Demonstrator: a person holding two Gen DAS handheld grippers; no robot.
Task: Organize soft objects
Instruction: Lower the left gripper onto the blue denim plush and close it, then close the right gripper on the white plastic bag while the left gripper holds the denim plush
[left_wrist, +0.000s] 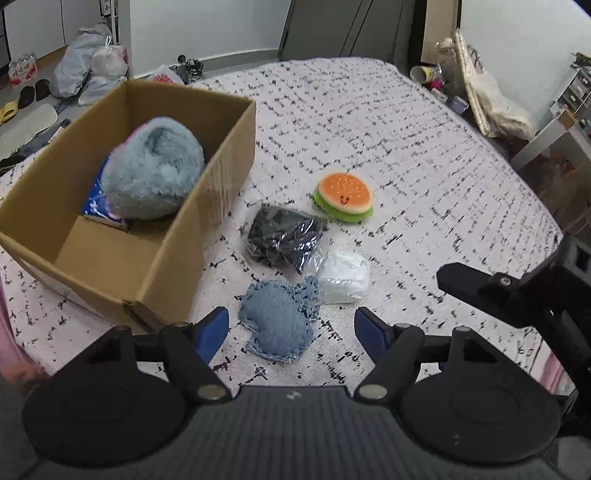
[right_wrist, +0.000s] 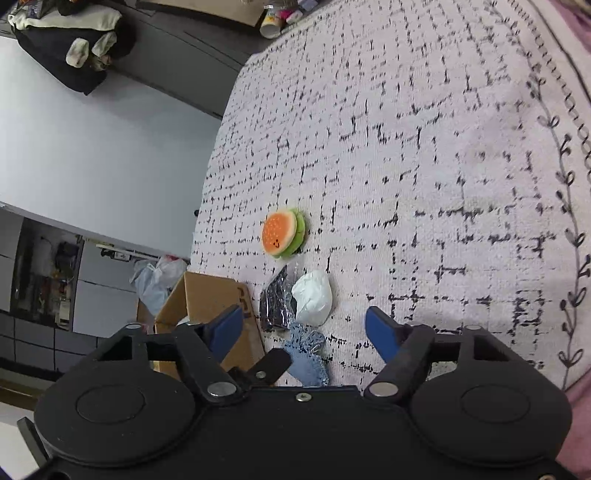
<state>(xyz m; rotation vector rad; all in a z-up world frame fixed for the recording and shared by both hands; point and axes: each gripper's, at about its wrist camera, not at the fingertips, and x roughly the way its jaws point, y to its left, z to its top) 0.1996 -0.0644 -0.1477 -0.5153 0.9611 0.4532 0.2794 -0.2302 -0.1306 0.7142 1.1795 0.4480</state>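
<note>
On the patterned bedspread (left_wrist: 406, 155) lie a blue fluffy cloth (left_wrist: 275, 321), a white soft bundle (left_wrist: 343, 277), a dark item in clear wrap (left_wrist: 284, 236) and a burger plush (left_wrist: 343, 197). My left gripper (left_wrist: 291, 328) hangs open just above the blue cloth, one blue pad on each side, not touching it. A fluffy grey-blue plush (left_wrist: 155, 177) sits in the cardboard box (left_wrist: 221, 177). In the right wrist view my right gripper (right_wrist: 304, 328) is open over the white bundle (right_wrist: 314, 297), blue cloth (right_wrist: 306, 354) and wrapped dark item (right_wrist: 275, 304), gripping nothing; the burger plush (right_wrist: 282, 232) lies beyond.
The right gripper's black body (left_wrist: 517, 291) reaches in at the right of the left wrist view. Bags (left_wrist: 92, 66) and slippers lie on the floor past the box. A cluttered shelf with a paper cup (left_wrist: 421, 74) stands at the bed's far right corner.
</note>
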